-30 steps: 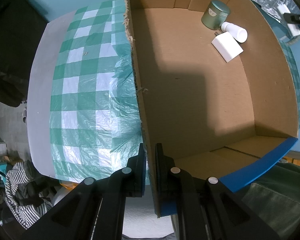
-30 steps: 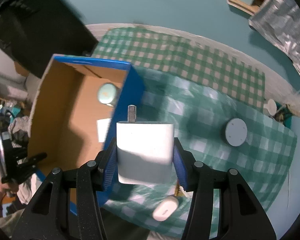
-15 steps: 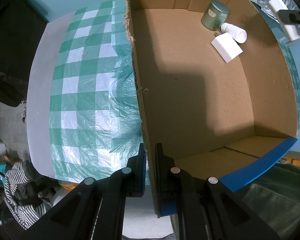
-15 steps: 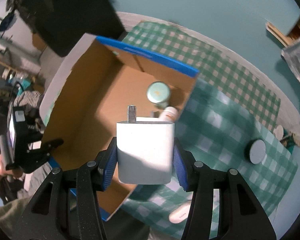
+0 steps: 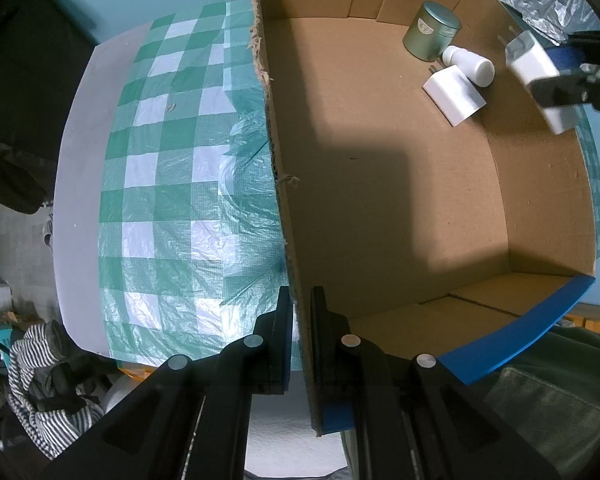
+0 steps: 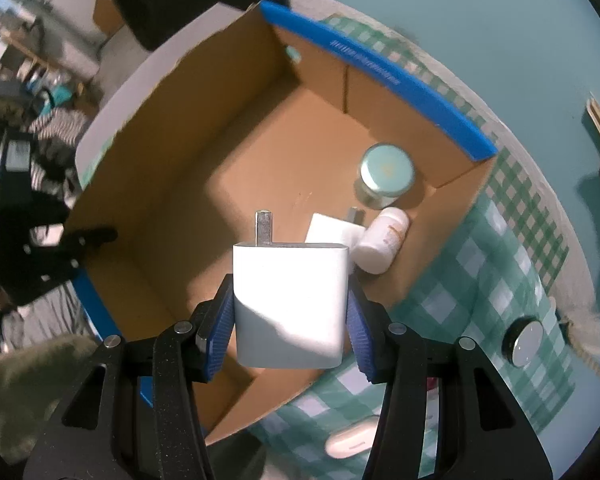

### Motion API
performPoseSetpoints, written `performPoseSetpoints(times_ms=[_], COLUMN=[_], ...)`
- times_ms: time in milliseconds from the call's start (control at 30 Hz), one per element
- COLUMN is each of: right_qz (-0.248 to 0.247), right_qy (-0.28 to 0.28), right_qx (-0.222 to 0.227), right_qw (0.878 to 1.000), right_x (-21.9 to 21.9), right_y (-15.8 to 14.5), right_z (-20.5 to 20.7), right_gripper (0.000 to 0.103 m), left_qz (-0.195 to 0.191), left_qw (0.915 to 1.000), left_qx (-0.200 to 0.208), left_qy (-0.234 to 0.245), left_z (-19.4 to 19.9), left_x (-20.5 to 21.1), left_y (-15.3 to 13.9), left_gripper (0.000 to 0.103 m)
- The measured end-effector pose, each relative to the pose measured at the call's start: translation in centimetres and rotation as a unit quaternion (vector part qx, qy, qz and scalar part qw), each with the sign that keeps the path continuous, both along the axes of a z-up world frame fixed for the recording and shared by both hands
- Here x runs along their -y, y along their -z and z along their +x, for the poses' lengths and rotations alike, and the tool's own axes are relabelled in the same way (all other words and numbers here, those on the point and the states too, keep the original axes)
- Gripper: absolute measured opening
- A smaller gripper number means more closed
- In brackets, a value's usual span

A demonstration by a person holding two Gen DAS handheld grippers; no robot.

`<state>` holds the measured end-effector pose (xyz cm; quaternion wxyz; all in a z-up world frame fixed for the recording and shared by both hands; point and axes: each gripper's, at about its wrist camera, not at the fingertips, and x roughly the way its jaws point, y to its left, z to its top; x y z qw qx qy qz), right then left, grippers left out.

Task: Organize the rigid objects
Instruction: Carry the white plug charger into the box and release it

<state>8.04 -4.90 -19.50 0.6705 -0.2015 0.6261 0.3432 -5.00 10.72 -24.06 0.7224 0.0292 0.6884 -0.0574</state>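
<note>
The left tongs [image 5: 300, 336] were matt black plastic, each arm angular and cut through with a triangular opening, with two round silver rivets per arm and flat dark inner faces. The right tongs [image 6: 290, 320] had the same grainy black frame, silver rivets and triangular cut-outs, but their pads [image 6: 220, 336] were blue and finely ribbed. Olive-green cloth [image 6: 24, 392], seemingly the person's garment, showed blurred at the lower left.

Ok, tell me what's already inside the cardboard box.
Inside the cardboard box: a green tin, a white bottle lying down and a white charger. The held charger hides part of the floor in the right wrist view.
</note>
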Motion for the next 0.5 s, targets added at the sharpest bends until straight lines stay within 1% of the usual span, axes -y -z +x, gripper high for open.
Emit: performPoseSetpoints(times_ms=[100, 300, 500], right_qz=[-0.009, -0.019, -0.013], right_qy=[-0.017, -0.03, -0.026], right_qx=[0.002, -0.002, 0.002], right_qw=[1.0, 0.999, 1.0], right_x=[-0.1, 0.1, 0.5], right_y=[0.7, 1.6, 1.0], right_z=[-0.3, -0.7, -0.5], right_gripper=[0.051, 0.051, 0.051], left_qz=[0.0, 0.0, 0.0], left_qw=[1.0, 1.0, 1.0], left_qx=[0.0, 0.0, -0.003], left_qy=[0.0, 0.0, 0.001], left_z=[0.0, 0.0, 0.0], left_x=[0.0, 0.0, 0.0], left_y=[0.0, 0.0, 0.1], left_gripper=[0.008, 0.008, 0.01])
